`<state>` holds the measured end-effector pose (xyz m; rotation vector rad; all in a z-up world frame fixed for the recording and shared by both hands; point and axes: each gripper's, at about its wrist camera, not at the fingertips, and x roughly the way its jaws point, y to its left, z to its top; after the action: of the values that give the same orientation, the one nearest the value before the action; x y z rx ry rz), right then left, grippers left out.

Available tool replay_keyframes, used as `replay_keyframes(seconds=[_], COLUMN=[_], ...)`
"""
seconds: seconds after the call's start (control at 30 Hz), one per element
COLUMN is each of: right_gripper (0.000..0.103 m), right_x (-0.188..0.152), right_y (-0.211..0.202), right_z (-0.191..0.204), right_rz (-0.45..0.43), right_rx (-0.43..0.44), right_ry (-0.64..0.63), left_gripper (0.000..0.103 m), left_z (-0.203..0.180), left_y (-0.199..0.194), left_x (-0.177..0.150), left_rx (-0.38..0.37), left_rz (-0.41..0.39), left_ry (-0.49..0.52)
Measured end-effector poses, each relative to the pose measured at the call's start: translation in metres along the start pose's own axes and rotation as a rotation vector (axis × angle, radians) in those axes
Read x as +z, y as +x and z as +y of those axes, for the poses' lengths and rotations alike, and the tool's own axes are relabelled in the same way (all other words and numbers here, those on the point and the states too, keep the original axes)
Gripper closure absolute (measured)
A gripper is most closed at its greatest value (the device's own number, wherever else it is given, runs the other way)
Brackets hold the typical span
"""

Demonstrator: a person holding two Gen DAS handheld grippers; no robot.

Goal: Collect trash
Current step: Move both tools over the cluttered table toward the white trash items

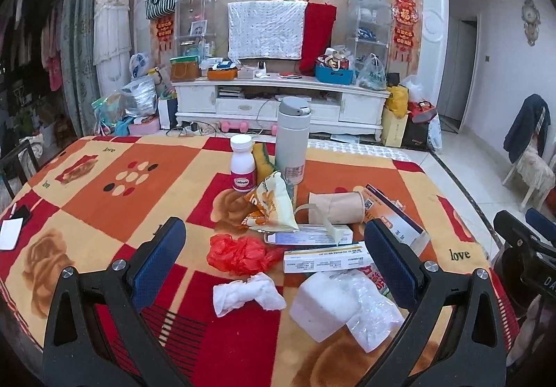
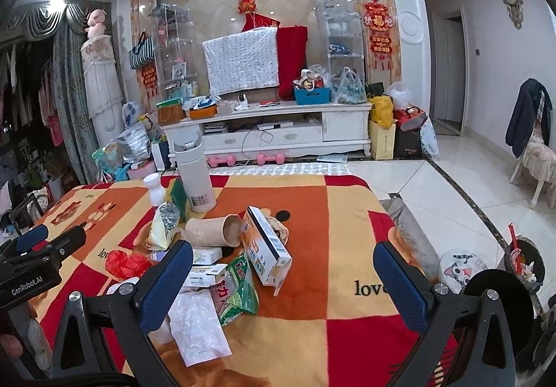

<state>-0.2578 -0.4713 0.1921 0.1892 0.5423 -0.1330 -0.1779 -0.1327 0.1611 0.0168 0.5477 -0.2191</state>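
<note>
Left wrist view. Left hand-held gripper (image 1: 274, 244): fingers spread wide, nothing between the pads, held above the near part of the worktop (image 1: 104, 185), which is covered by a red, orange and yellow checked blanket. Trash lies in a loose pile at the centre:
- red plastic bag (image 1: 239, 253), crumpled, between the two fingers as seen from this camera;
- white tissue (image 1: 246, 293), crumpled, just in front of the red bag;
- white foam block (image 1: 323, 307), with clear bubble wrap (image 1: 375, 310) touching its right side;
- two flat medicine boxes (image 1: 326, 258), one behind the other, partly overlapping;
- brown paper cup (image 1: 338, 208), lying on its side, mouth to the right;
- yellow snack wrapper (image 1: 274, 203), torn open, leaning by the cup;
- orange-and-white carton (image 1: 392, 210), tilted, right of the cup.
Behind the pile stand a white pill bottle (image 1: 242, 164) with a pink label and a grey flask (image 1: 291, 140), both upright.

Right wrist view. Right hand-held gripper (image 2: 283, 277): fingers spread wide, empty, above the right half of the worktop. The pile lies left of centre, partly behind the left finger: the carton (image 2: 266, 244) tilted, the cup (image 2: 213, 230) on its side, a green snack packet (image 2: 236, 286) and the bubble wrap (image 2: 198, 328) nearest. The left hand-held gripper shows at the left edge. A waste bin (image 2: 524, 258) stands on the floor at the right, well apart from the pile.
</note>
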Motion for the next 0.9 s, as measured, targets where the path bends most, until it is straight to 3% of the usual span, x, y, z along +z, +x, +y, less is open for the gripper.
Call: replay_keyframes(seconds=[0.9], right_gripper=[0.0], right_x=[-0.004], right_y=[0.021], right_z=[0.009], right_rz=[0.024], right_rx=[-0.004], right_ry=[-0.023], left_gripper=[0.001], left_z=[0.007], left_y=[0.014], left_x=[-0.006], left_rx=[0.037], left_rz=[0.021], left_ry=[-0.013])
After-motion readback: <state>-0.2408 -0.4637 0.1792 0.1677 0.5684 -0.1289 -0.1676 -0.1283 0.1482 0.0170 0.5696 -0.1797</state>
